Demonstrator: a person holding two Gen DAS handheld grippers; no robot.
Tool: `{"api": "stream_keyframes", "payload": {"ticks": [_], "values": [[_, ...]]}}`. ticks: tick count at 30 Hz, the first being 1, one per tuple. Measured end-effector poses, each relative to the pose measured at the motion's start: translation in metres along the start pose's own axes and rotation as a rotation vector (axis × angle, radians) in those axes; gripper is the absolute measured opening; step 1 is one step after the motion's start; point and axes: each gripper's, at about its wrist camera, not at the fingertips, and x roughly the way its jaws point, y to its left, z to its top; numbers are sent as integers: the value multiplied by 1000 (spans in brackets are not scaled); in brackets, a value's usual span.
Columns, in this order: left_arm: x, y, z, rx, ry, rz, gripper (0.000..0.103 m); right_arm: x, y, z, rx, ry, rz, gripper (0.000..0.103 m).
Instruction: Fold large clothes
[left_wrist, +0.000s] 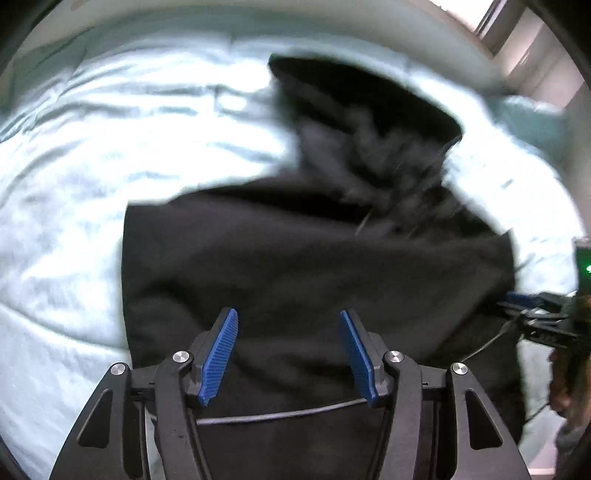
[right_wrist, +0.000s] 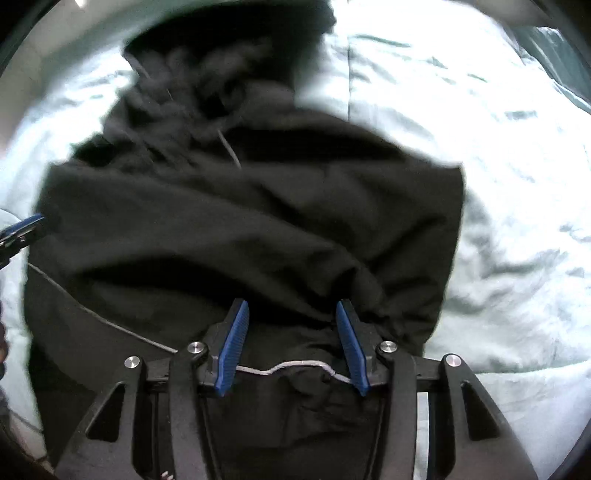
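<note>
A black hooded sweatshirt (left_wrist: 314, 266) lies partly folded on a pale bed sheet (left_wrist: 92, 166), hood (left_wrist: 354, 99) at the far end. It also fills the right wrist view (right_wrist: 251, 221), with a light drawstring (right_wrist: 229, 147) near the hood. My left gripper (left_wrist: 289, 317) is open over the near part of the garment, nothing between its blue pads. My right gripper (right_wrist: 291, 308) is open over bunched fabric at the near edge. The right gripper also shows at the right edge of the left wrist view (left_wrist: 535, 310). The left gripper's blue tip shows at the left edge of the right wrist view (right_wrist: 22, 225).
The pale sheet (right_wrist: 517, 184) spreads around the garment on all sides. A window frame (left_wrist: 517, 29) stands at the far right beyond the bed. A darker teal cover (right_wrist: 554, 48) lies at the far right corner. A thin cable (right_wrist: 92, 314) crosses the garment.
</note>
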Motion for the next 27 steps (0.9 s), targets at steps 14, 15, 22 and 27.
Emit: {"api": "stream_keyframes", "payload": {"ticks": [14,15,22,27], "values": [[36,10,166,-47,-155,-60,59,-12,-29,150,128,-208,99,53],[46,12,176,-57,-150,-68,59,-6,-28,162,132,-211,108,53],[112,21,213,-76,-88,48,59,48,-32,217,213,-165,138,53],[120,43,233,-173,-147,-25,19,77,-27,232,185,-134,129,11]]}}
